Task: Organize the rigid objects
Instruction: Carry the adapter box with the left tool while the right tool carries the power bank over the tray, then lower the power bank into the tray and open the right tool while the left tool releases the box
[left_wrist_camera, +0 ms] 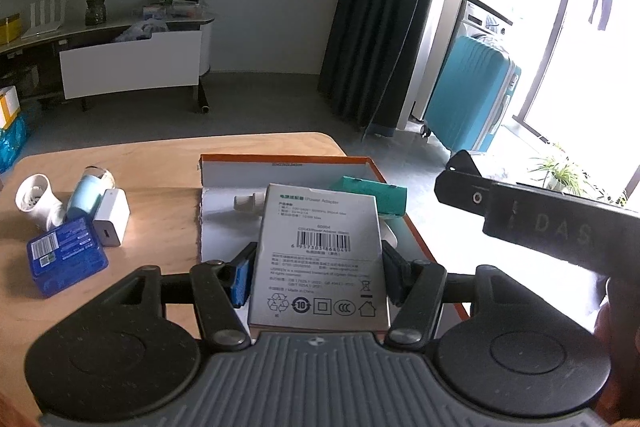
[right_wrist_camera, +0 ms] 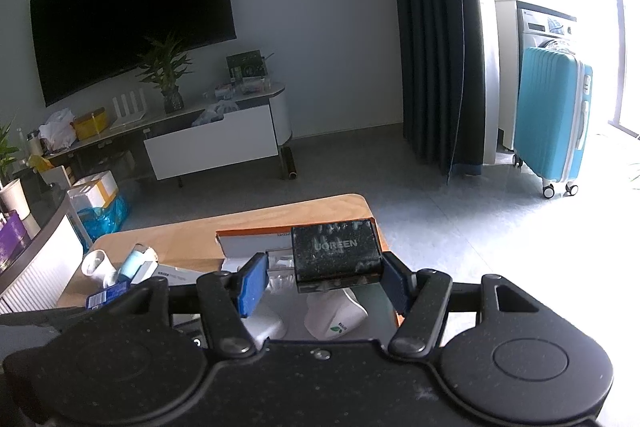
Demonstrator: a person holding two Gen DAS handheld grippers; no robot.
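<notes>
My left gripper (left_wrist_camera: 318, 279) is shut on a grey power adapter box (left_wrist_camera: 320, 247), barcode side up, its blue pads (left_wrist_camera: 242, 279) pressing both long edges. It hangs over an open orange-rimmed cardboard box (left_wrist_camera: 280, 158) that holds a teal carton (left_wrist_camera: 372, 195) and a white tube (left_wrist_camera: 250, 203). The right gripper (left_wrist_camera: 464, 179) shows side-on over the box's right edge. In the right wrist view that gripper (right_wrist_camera: 324, 283) grips a black UGREEN charger (right_wrist_camera: 336, 251) against its right pad, with a clear strip by the left pad. Below it lies a white plug (right_wrist_camera: 336, 315).
On the wooden table (left_wrist_camera: 120, 163), left of the box, lie a blue case (left_wrist_camera: 66, 255), a white charger cube (left_wrist_camera: 112, 217), a light-blue cylinder (left_wrist_camera: 84, 193) and a white cup-shaped piece (left_wrist_camera: 34, 197). A teal suitcase (left_wrist_camera: 472, 95) stands on the floor beyond.
</notes>
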